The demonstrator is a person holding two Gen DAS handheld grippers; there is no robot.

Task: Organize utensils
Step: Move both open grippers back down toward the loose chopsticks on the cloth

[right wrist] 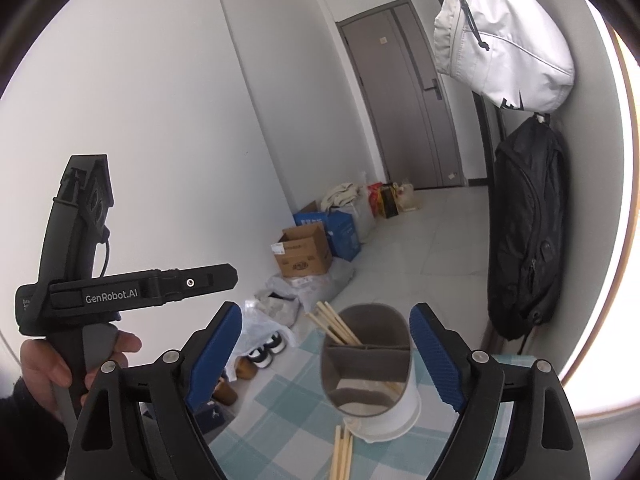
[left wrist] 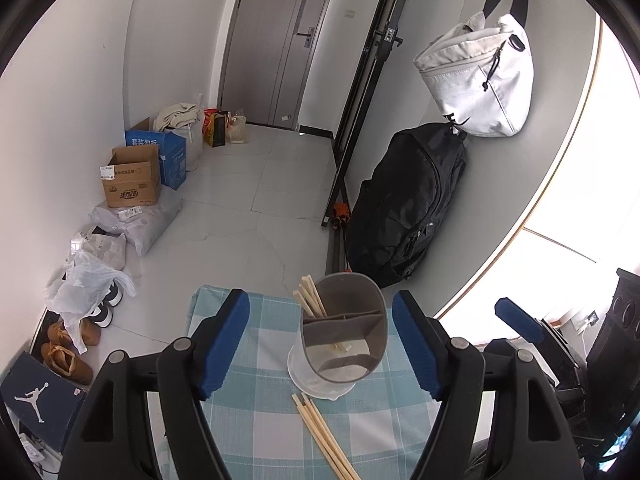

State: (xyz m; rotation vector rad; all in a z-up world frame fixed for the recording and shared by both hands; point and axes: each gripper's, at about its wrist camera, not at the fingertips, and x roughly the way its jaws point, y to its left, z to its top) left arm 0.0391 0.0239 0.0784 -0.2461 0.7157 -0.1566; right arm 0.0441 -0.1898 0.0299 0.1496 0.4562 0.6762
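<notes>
The desk (left wrist: pixel 256 432) was covered with a light blue and white checked cloth, and sitting on it was a gray utensil holder (left wrist: pixel 344 332) with inner dividers, standing in a white base. A bundle of wooden chopsticks (left wrist: pixel 310 298) stood in its back left compartment, leaning out over the rim toward the left. Another bunch of loose chopsticks (left wrist: pixel 324 436) lay flat on the cloth just in front of the holder, their tips almost at the white base.

The left gripper (left wrist: pixel 322 344) had its blue-padded fingers spread wide apart, one either side of the holder from its own camera, nothing pinched between them. The right gripper (right wrist: pixel 326 354) was the same deal: fingers well apart, framing the holder, not touching it. In the right wrist view you could also see the left gripper's black body off to the side, held by a hand (right wrist: pixel 60 364) in a dark sleeve.

Room-wise it was a pretty bare hallway-ish space: white walls, pale tiled floor, a gray door (left wrist: pixel 276 40) at the far end. Along the left wall there was a row of clutter: a brown cardboard box (left wrist: pixel 132 180), a blue box (left wrist: pixel 168 152) behind it, plastic bags, a few pairs of shoes (left wrist: pixel 68 348) and a dark shoebox (left wrist: pixel 36 396) with a jumping-figure logo. On the right wall a white bag (left wrist: pixel 480 76) hung above a black backpack (left wrist: pixel 408 200), with a black folded stand leaning next to them. Bright light came in from the far right.
</notes>
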